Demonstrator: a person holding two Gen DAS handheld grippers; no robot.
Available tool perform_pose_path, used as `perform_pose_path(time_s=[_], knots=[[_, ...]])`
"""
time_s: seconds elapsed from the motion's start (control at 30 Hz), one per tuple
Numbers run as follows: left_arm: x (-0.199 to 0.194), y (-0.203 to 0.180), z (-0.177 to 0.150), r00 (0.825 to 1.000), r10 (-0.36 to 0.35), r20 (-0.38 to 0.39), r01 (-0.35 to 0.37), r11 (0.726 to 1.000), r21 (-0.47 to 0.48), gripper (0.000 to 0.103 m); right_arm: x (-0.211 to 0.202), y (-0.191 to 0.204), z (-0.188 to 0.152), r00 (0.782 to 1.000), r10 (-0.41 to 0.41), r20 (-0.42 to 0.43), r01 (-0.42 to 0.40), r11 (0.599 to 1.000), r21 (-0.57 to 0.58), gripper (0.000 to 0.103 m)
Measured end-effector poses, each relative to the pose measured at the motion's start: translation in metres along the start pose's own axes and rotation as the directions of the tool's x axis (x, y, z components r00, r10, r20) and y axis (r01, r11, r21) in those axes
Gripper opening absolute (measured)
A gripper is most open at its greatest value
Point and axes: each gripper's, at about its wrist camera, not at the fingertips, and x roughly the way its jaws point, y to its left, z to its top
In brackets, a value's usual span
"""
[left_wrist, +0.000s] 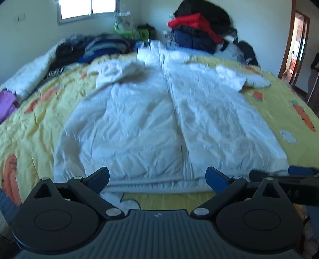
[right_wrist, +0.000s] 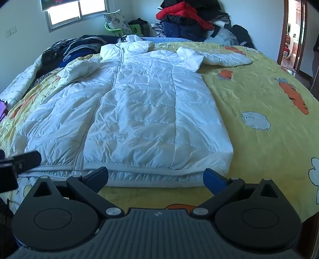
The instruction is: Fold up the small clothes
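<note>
A white quilted puffer jacket (left_wrist: 159, 119) (right_wrist: 139, 111) lies flat and zipped on the yellow bedspread (left_wrist: 35, 127) (right_wrist: 259, 95), hem toward me, hood at the far end. Its right sleeve (right_wrist: 225, 56) stretches out sideways; the left sleeve (right_wrist: 79, 68) is bunched by the shoulder. My left gripper (left_wrist: 157, 179) hovers open just short of the hem, nothing between its fingers. My right gripper (right_wrist: 156, 178) is open too, at the hem's right half. Each gripper shows at the edge of the other's view: the right gripper (left_wrist: 285, 175), the left gripper (right_wrist: 22, 159).
Piles of dark clothes (right_wrist: 79, 45) and a red and navy heap (right_wrist: 183, 20) line the bed's far side. Purple cloth (left_wrist: 7, 103) lies at the left edge. A window (right_wrist: 75, 12) sits behind, a doorway (right_wrist: 293, 33) at right. The bedspread shows carrot and sheep prints.
</note>
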Motion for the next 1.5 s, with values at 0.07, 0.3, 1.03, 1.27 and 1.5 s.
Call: perform_pose_path(time_s=[0.07, 0.3, 1.03, 1.27, 1.5], knots=[[0.013, 0.002, 0.005, 0.994, -0.044, -0.096, 0.042, 0.999, -0.023, 0.103, 0.006, -0.003, 0.004, 1.0, 0.009, -0.029, -0.008, 1.0, 0.015, 0.103], [0.024, 0.001, 0.012, 0.995, -0.038, -0.097, 0.041, 0.999, 0.024, 0.103, 0.01, 0.001, 0.005, 1.0, 0.004, -0.028, -0.004, 1.0, 0.003, 0.102], [0.055, -0.005, 0.028, 0.991, 0.009, -0.132, -0.004, 0.999, 0.035, 0.103, 0.044, -0.01, 0.017, 0.997, 0.021, -0.077, -0.021, 1.0, 0.005, 0.102], [0.061, -0.011, 0.03, 0.989, 0.014, -0.144, -0.007, 0.999, 0.051, 0.103, 0.051, -0.013, 0.018, 0.995, 0.031, -0.09, -0.03, 0.999, 0.013, 0.103], [0.066, -0.014, 0.031, 0.988, 0.014, -0.157, -0.005, 0.999, 0.054, 0.103, 0.055, -0.014, 0.019, 0.994, 0.033, -0.1, -0.032, 0.999, 0.016, 0.103]])
